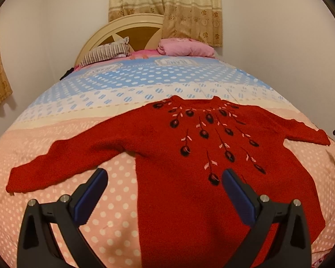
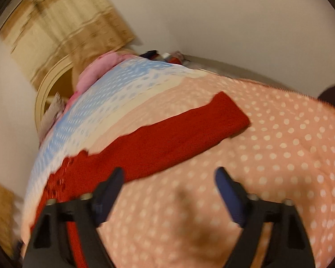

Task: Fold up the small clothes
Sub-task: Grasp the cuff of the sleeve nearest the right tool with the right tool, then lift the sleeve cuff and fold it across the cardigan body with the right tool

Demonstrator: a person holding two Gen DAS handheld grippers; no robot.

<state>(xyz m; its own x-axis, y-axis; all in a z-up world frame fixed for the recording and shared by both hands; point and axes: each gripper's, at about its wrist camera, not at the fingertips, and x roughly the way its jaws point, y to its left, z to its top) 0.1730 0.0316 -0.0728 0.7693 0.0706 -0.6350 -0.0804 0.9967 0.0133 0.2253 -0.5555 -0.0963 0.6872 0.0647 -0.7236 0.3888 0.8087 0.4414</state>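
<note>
A red knitted sweater (image 1: 178, 147) with dark flower embroidery lies flat, front up, on the bed, both sleeves spread out. My left gripper (image 1: 165, 176) is open and empty, hovering above the sweater's lower left body near the left armpit. In the blurred right wrist view, the sweater's right sleeve (image 2: 181, 134) stretches across the cover. My right gripper (image 2: 169, 174) is open and empty, just in front of that sleeve over the bare cover.
The bed has a pink dotted cover (image 1: 114, 201) with a blue dotted band (image 1: 145, 78) further up. A striped pillow (image 1: 105, 53) and a folded pink blanket (image 1: 185, 48) lie by the cream headboard (image 1: 122, 26). Curtains and walls surround the bed.
</note>
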